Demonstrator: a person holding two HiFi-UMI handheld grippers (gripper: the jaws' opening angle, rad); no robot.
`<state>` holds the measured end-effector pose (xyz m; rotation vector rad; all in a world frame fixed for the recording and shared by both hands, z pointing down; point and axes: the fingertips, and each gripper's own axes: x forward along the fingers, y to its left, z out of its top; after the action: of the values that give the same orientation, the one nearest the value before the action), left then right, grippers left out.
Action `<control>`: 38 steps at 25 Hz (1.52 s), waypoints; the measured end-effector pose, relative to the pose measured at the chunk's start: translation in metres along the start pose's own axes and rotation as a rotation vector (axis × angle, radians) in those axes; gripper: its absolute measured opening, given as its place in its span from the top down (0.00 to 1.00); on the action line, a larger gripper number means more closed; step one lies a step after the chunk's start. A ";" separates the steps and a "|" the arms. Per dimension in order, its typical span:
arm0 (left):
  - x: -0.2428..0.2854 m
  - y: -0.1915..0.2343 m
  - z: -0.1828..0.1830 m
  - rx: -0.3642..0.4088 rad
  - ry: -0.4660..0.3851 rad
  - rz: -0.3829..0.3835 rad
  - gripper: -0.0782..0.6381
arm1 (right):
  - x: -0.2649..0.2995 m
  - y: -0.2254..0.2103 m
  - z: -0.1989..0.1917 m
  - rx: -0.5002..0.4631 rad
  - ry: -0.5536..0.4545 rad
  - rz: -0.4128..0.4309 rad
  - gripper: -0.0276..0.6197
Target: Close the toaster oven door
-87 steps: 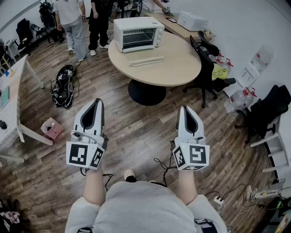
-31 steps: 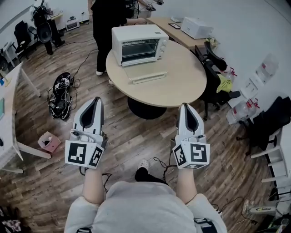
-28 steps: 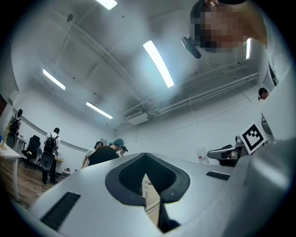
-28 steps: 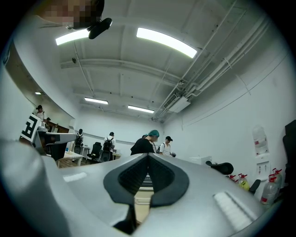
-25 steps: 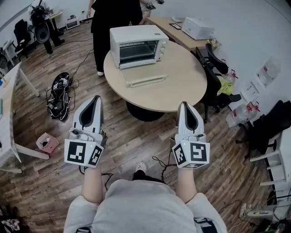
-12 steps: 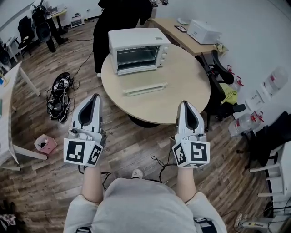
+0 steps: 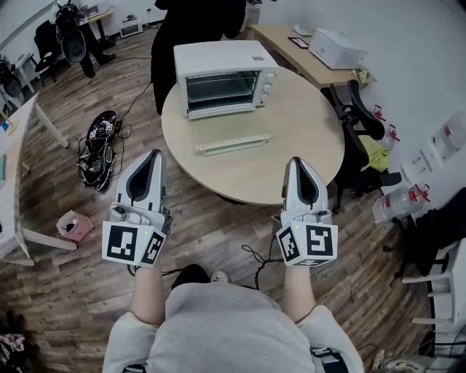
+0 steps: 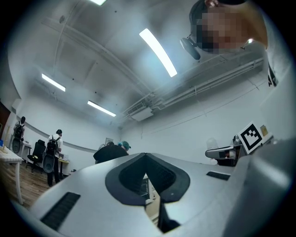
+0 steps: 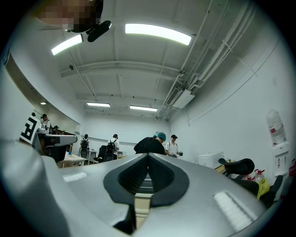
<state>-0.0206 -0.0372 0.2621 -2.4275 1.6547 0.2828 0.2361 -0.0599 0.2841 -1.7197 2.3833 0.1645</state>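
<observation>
A white toaster oven stands at the far side of a round beige table. Its glass door hangs open, lying flat toward me, with the long white handle at its near edge. My left gripper is shut and empty, held over the floor just short of the table's near left rim. My right gripper is shut and empty too, its tip over the table's near edge. Both are well short of the door. Between the closed jaws, the left gripper view and the right gripper view show slivers of the oven.
A person in black stands behind the table. Office chairs crowd the table's right side. A white printer sits on a far desk. A bag with cables, a pink box and a white desk lie left.
Both grippers have moved forward together, and the table and oven have drawn nearer. The right tip now overlaps the table's near edge. Both stay shut.
</observation>
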 end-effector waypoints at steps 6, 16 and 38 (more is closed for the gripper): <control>0.016 0.009 -0.008 0.006 0.014 -0.002 0.88 | 0.020 0.000 -0.009 0.010 0.009 0.010 0.94; 0.067 0.051 -0.020 -0.001 0.004 -0.048 0.88 | 0.078 0.001 -0.016 -0.006 -0.004 -0.030 0.94; 0.171 0.151 -0.048 -0.040 -0.009 -0.147 0.88 | 0.201 0.023 -0.039 -0.036 0.005 -0.113 0.94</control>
<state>-0.0972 -0.2570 0.2563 -2.5565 1.4705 0.3068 0.1496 -0.2463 0.2768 -1.8670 2.2930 0.1871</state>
